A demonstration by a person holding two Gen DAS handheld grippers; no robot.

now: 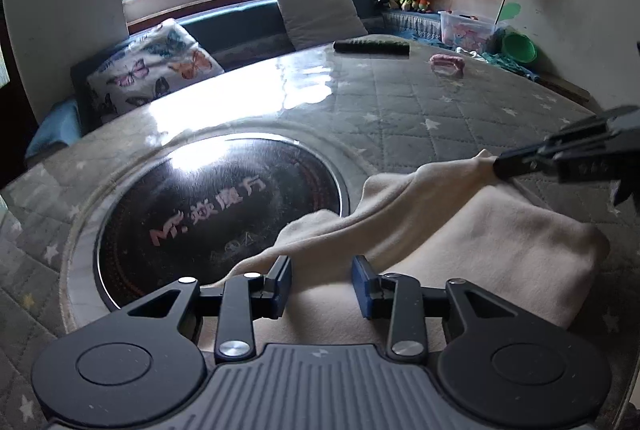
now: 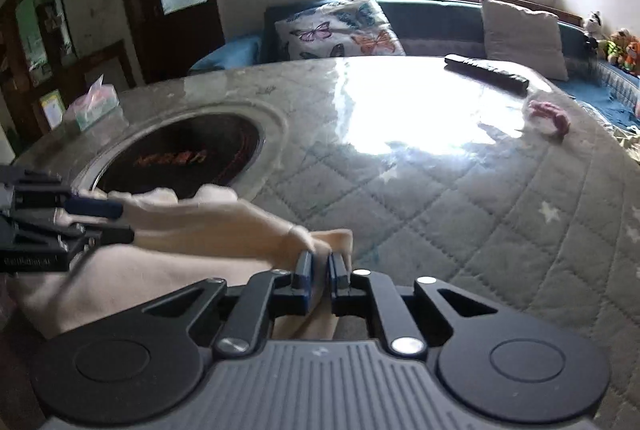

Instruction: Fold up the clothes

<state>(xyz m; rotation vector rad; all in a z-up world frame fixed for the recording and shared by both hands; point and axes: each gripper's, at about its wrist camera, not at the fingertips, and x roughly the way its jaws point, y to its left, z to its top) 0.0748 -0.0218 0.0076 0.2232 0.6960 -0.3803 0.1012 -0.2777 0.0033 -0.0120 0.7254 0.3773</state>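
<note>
My right gripper (image 2: 320, 264), black-armed with blue pads, is clamped on a bunched corner of the cream-coloured soft cloth garment (image 1: 460, 230). In the right wrist view the pads sit low in the centre of the frame, pinching the fabric between them. In the left wrist view the same gripper (image 1: 500, 165) comes in from the right edge, and the cloth rises in a taut ridge to its tip.

My left gripper (image 1: 321, 270) stands at the bottom centre of its own view, its jaws apart with the cloth's edge lying in the gap. I cannot tell from there whether the pads press the fabric. In the right wrist view it (image 2: 124, 222) enters from the left edge, with the cloth bunched at its fingers.

The garment lies folded on the grey quilted, star-patterned table cover under clear glossy film (image 1: 400, 101), in the lower right of the left wrist view. One part overlaps the rim of the round black glass hotplate with reddish lettering (image 1: 208, 205) set into the table.

Far across the table lie a dark flat remote control (image 2: 486, 71) and a small pink bundle (image 2: 548, 117).
</note>
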